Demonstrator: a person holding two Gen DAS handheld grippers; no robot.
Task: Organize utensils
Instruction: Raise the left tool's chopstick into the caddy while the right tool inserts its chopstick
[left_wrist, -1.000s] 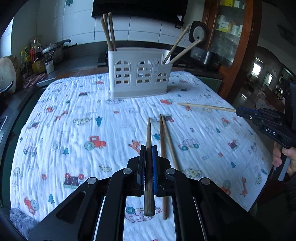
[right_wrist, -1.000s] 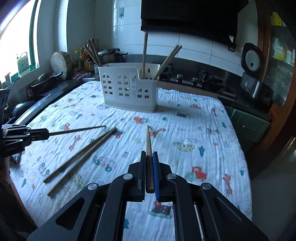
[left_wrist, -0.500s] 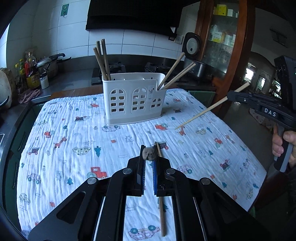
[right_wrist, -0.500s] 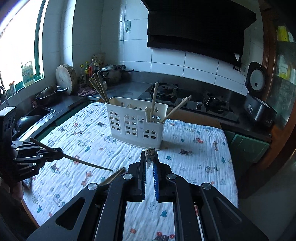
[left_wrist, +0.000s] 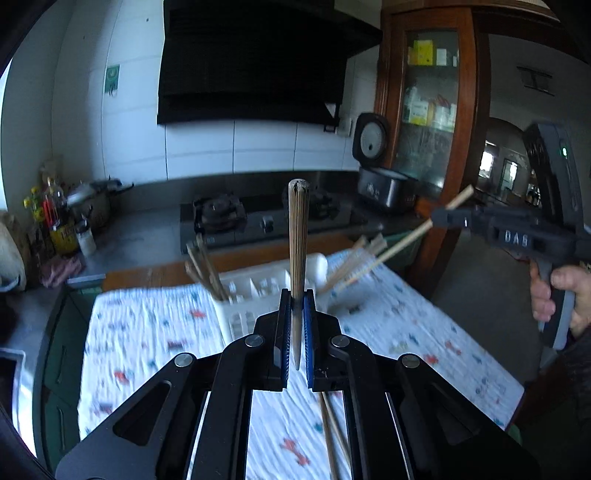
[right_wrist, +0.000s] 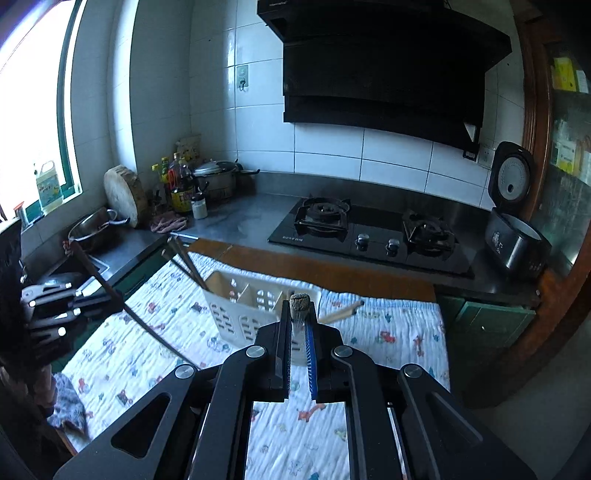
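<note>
Both chopsticks lifted off cloth since earlier frame, now held above table. Dark chopstick (left_wrist: 297, 254) clamped upright in closed left gripper (left_wrist: 296, 314); pale chopstick (left_wrist: 417, 232) pinched in closed right gripper (right_wrist: 298, 321). White utensil caddy (right_wrist: 243, 310) ahead, sticks inside. Two chopsticks (left_wrist: 332, 432) remain on patterned cloth (right_wrist: 388, 343).

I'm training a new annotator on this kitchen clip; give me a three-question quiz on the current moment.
1. True or false: the left gripper is shut on a dark chopstick.
2. What does the right gripper hold? A) spoon B) pale chopstick C) nothing
3. Fill in: the white utensil caddy stands on a printed ____.

Key: 1 true; 2 B; 3 cloth.
</note>
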